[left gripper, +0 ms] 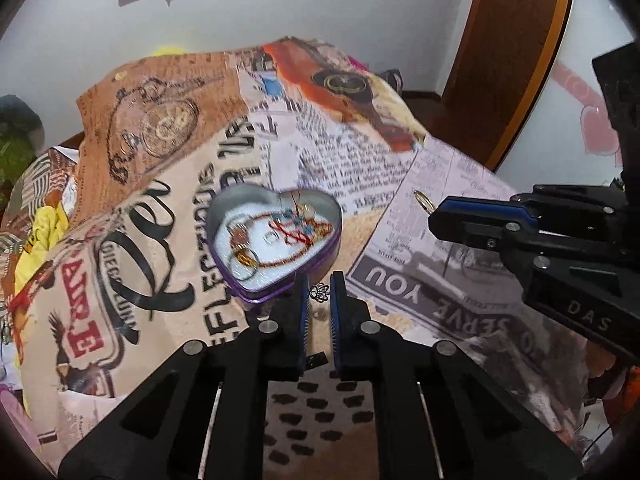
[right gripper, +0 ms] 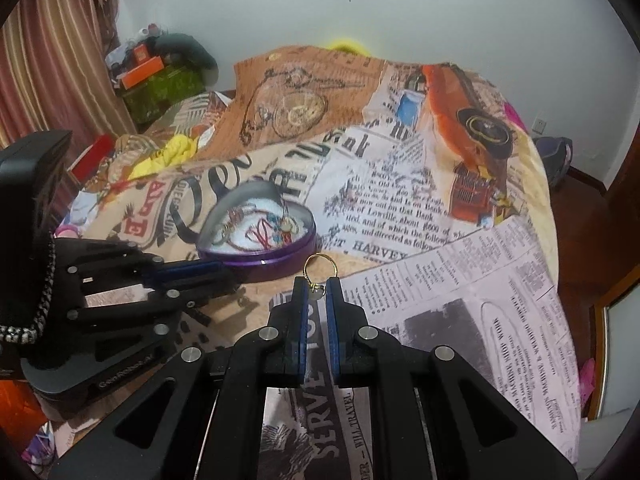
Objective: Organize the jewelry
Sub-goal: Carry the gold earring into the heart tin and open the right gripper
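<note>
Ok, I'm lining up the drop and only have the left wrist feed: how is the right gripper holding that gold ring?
Observer: The right gripper pinches the gold ring at its pale stone; the band stands above the tips.
Operator: Is it over the tin?
Observer: No, it shows just right of the heart tin's purple wall, not over the opening.
Operator: And my left gripper?
Observer: The left gripper sits low by that wall; its silver charm is hidden there.

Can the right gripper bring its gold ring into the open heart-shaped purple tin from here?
Probably yes. The right gripper holds the gold ring just short of the heart-shaped purple tin, which has no lid; the left gripper sits beside the tin, not across it.
</note>
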Demonstrator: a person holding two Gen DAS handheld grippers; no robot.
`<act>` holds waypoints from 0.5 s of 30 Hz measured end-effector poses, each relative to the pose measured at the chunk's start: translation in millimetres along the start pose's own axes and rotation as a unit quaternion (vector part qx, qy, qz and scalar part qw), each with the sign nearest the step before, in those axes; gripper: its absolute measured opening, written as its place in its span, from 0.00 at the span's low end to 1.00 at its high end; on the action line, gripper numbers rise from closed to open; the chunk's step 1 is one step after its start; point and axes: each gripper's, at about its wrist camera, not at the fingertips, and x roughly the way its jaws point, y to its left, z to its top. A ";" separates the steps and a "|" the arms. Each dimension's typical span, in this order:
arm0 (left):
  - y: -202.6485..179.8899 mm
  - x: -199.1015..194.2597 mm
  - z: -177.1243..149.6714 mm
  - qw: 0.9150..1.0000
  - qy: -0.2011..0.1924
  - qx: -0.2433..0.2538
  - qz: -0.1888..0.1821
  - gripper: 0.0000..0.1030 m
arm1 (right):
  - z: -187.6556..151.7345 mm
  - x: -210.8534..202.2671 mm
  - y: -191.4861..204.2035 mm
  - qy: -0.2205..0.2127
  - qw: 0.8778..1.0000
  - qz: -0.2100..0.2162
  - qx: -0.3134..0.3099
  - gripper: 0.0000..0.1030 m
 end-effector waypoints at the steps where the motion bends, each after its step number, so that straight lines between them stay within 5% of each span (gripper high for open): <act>1: 1.1 -6.3 2.1 1.000 -0.008 -0.002 0.002 0.08 | 2.2 -3.0 1.0 -0.004 1.000 -0.001 -0.001 0.08; 15: 17.0 -62.7 27.9 0.996 -0.084 -0.011 0.015 0.08 | 31.0 -29.5 16.0 -0.057 0.998 0.001 -0.011 0.08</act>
